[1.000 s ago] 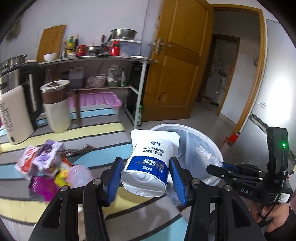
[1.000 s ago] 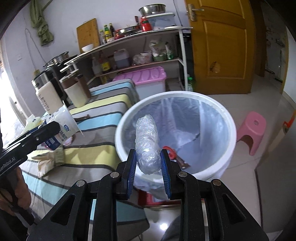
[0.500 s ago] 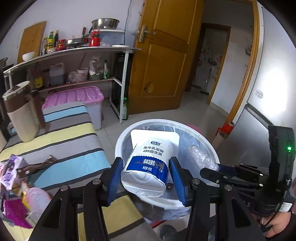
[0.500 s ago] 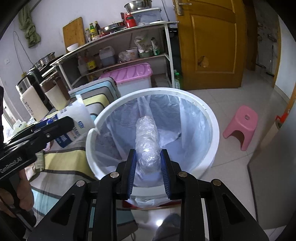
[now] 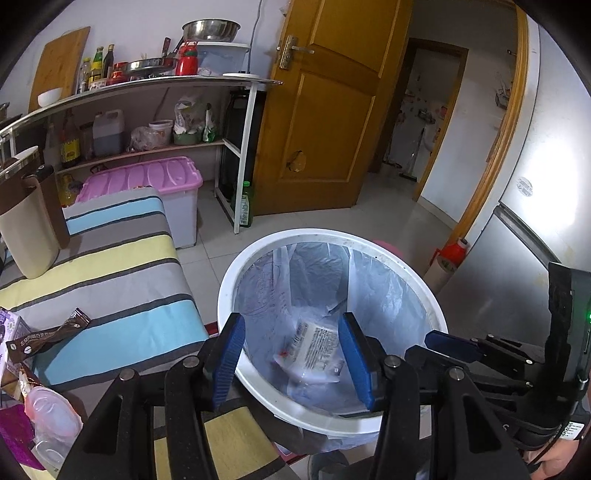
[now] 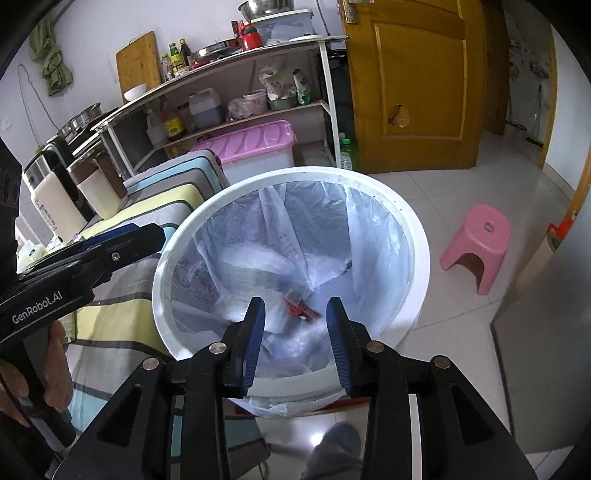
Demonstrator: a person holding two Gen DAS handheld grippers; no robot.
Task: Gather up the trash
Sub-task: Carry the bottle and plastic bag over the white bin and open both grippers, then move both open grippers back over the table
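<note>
Both jaws open, empty over bin (image 5: pixel 236 273); trash inside blurry thru liner, hard to ID.

You are in a lived-in home kitchen. A metal shelf rack (image 6: pixel 236 66) carries sauce bottles (image 5: pixel 98 64), a steel bowl (image 5: pixel 211 30) and a cutting board (image 6: pixel 138 64); below it stands a pink-lidded storage bin (image 5: pixel 147 177). A wooden door (image 5: pixel 325 110) opens onto what may be a hallway, and a fridge (image 5: pixel 535 221) stands beside you.
</note>
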